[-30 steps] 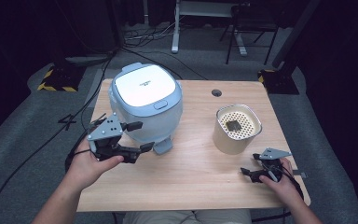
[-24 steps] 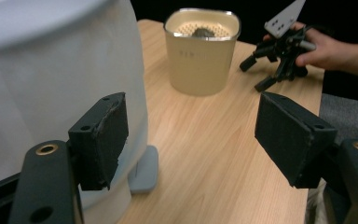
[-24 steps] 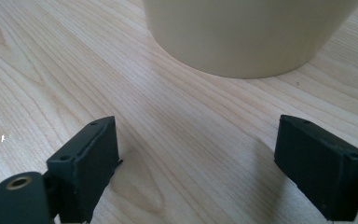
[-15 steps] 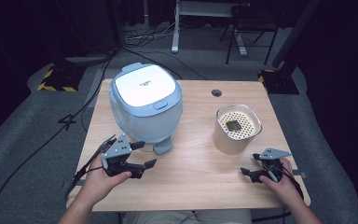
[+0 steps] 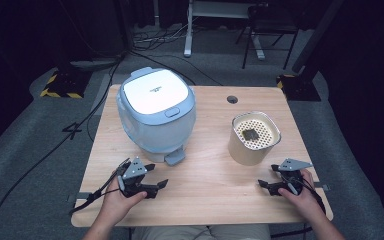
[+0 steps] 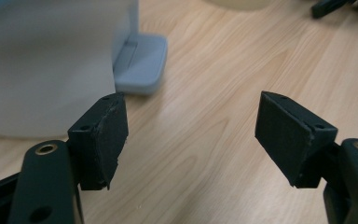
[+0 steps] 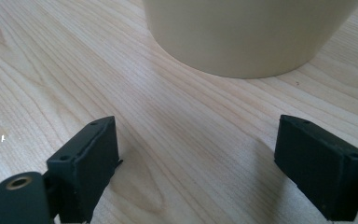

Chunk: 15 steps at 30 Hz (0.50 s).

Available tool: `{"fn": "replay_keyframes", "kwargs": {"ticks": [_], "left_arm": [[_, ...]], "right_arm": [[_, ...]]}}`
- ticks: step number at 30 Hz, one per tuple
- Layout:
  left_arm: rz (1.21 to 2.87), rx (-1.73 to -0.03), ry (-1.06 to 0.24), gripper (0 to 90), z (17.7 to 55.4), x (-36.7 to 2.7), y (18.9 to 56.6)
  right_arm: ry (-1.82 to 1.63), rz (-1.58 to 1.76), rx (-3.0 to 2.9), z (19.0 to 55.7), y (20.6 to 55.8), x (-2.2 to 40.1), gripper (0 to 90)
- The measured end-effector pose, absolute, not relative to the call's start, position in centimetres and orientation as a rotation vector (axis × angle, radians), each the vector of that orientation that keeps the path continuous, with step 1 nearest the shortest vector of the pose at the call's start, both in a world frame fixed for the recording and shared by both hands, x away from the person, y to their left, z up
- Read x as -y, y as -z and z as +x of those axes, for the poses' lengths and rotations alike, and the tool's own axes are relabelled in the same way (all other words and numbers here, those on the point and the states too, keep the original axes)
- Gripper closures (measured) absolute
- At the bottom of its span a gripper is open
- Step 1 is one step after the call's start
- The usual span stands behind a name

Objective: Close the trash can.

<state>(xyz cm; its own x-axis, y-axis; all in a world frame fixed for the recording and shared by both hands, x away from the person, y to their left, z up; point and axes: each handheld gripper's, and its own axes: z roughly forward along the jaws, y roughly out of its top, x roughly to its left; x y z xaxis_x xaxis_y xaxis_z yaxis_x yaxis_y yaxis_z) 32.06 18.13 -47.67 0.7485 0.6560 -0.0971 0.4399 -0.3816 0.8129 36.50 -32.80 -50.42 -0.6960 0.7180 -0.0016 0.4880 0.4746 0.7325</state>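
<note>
— Since the earlier frame, my left gripper (image 5: 156,180) has come down from beside the rice cooker (image 5: 156,117) to rest low over the table (image 5: 210,200), near the front edge. Right gripper (image 5: 272,177) unchanged.

— Jaw state, left?

— Spread wide, nothing between them. In the left gripper view I see bare wood in the gap, the cooker's pale wall at upper left and its grey foot tab (image 6: 140,63) just ahead of the left jaw. No contact.

— And the right?

— Also spread, empty. It sits at the table's right front, aimed at the beige container (image 5: 252,137), which stands near but apart; the right gripper view shows its rounded base (image 7: 249,35) ahead of the jaws.

— Cooker position?

— Upright, lid closed, left half of the table, well apart from the container with the perforated lid.
</note>
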Motion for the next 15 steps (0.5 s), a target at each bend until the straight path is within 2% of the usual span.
{"fn": "replay_keyframes", "kwargs": {"ticks": [10,15], "left_arm": [[2.166,-0.897,-0.319,24.4,32.7,-17.9,50.0],[2.229,-0.896,-0.333,19.1,32.9,-17.7,50.4]], "right_arm": [[-1.053,1.023,-2.417,36.5,50.4,32.8,13.7],[-1.050,1.022,-2.417,36.5,50.4,32.8,13.7]]}}
